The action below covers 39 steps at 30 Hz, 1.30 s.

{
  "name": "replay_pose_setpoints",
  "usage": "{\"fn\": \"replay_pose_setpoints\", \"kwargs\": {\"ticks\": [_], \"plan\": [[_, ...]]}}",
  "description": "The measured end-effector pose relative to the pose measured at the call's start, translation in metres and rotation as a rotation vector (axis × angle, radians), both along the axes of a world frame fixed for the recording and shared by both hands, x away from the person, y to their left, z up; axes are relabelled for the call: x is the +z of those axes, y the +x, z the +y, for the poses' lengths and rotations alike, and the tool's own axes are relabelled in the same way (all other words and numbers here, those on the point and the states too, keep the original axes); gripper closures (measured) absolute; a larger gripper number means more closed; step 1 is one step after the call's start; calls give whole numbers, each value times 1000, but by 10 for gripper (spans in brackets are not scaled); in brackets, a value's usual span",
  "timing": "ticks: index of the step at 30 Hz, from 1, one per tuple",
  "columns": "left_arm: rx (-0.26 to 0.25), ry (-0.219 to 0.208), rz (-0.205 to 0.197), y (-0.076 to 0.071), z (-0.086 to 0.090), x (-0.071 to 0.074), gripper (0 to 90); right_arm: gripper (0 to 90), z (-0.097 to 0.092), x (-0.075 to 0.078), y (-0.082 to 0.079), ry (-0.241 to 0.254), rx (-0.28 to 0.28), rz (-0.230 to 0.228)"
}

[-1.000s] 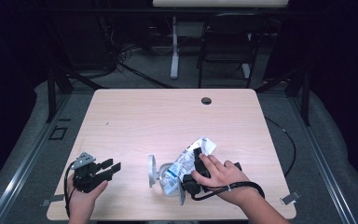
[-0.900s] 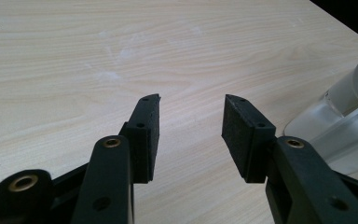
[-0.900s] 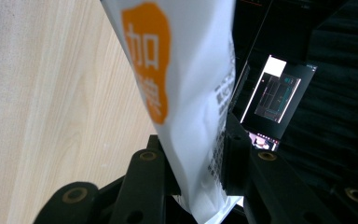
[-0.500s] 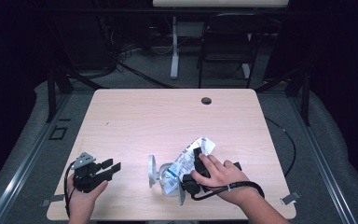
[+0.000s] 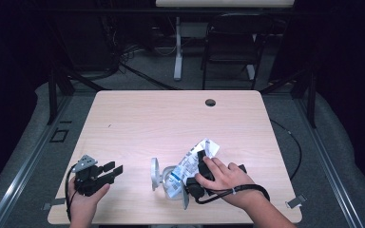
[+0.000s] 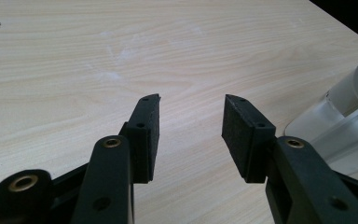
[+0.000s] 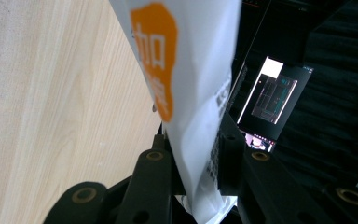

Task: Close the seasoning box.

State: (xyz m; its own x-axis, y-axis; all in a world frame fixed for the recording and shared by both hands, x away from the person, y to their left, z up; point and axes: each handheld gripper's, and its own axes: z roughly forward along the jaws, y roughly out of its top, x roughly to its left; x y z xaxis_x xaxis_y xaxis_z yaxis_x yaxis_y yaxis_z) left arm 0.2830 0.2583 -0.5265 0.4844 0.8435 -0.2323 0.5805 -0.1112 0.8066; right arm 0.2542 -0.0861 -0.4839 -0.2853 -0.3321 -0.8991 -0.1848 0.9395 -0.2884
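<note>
Left tongs (image 5: 115,171) rest on the surface (image 5: 171,123) near its front left corner, jaws apart; right tongs (image 5: 200,166), just been closing, pinch the packet (image 5: 190,164).

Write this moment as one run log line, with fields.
left claw: open, idle over table | right claw: jaws just closing, shut on white packet | clear container: beside packet

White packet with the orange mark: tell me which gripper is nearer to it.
Right. The right gripper has its jaws closing on the white packet. The left gripper, jaws open, sits apart near the table's left front corner.
</note>
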Motion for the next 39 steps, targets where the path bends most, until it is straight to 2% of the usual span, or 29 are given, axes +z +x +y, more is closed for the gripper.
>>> {"fn": "replay_pose_setpoints", "kwargs": {"ticks": [19, 36, 39], "plan": [[0, 2, 3, 0, 1, 0, 569, 803, -1, 0, -1, 0, 19, 9], [0, 3, 6, 0, 1, -1, 570, 815, -4, 2, -2, -9, 11, 7], [2, 2, 6, 0, 1, -1, 570, 817, -4, 1, -1, 4, 14, 13]]}}
